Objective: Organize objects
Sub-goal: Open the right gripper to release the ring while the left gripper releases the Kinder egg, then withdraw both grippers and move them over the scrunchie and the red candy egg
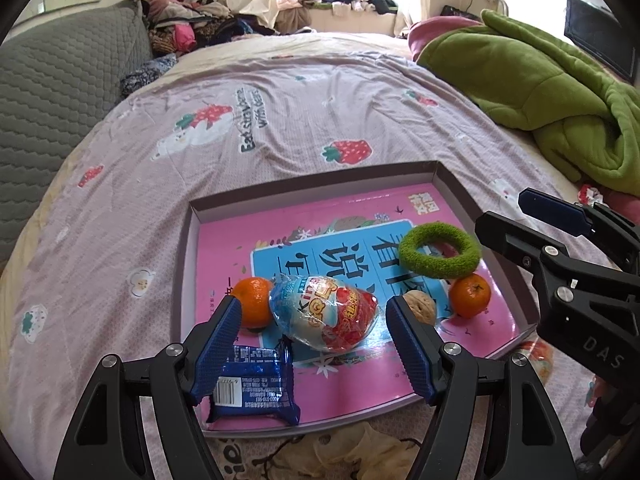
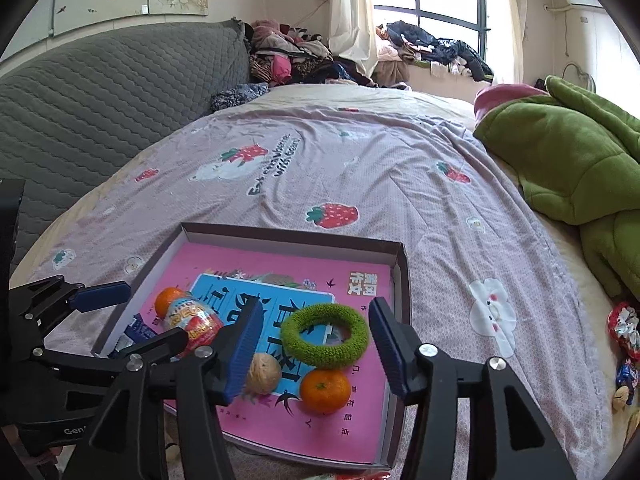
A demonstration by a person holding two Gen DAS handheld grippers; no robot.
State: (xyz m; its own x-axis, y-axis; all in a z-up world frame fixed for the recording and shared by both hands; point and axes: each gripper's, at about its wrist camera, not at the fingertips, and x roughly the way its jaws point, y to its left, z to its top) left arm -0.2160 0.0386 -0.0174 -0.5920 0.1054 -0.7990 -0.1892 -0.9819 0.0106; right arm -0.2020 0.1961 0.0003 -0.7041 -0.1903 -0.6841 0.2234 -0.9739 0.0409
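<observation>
I take the shallow box (image 2: pixel 400 276) on the bed as my landmark, since it is where things are being gathered. Inside it, on the pink book cover, I see a green ring (image 2: pixel 325 335) near the right wall, an orange (image 2: pixel 325 391) just in front of the ring, a walnut (image 2: pixel 263 373) beside that orange, a wrapped chocolate egg (image 1: pixel 324 312) toward the left, a second orange (image 1: pixel 253 307) touching the egg's far side, and a blue snack packet (image 1: pixel 256 392) at the near left corner.

My right gripper (image 2: pixel 316 350) hovers above the ring and orange with its jaws spread and nothing between the pads. My left gripper (image 1: pixel 316 346) is likewise released, standing wide over the egg and the packet without pressing either.

So I judge most of the sorting done: six items sit in the box. Outside it, past the right wall, I see a few wrapped sweets (image 2: pixel 624 332) on the bedsheet (image 2: pixel 400 184), and something orange (image 1: pixel 536 356) just beyond the near right corner. Those look like what remains.
</observation>
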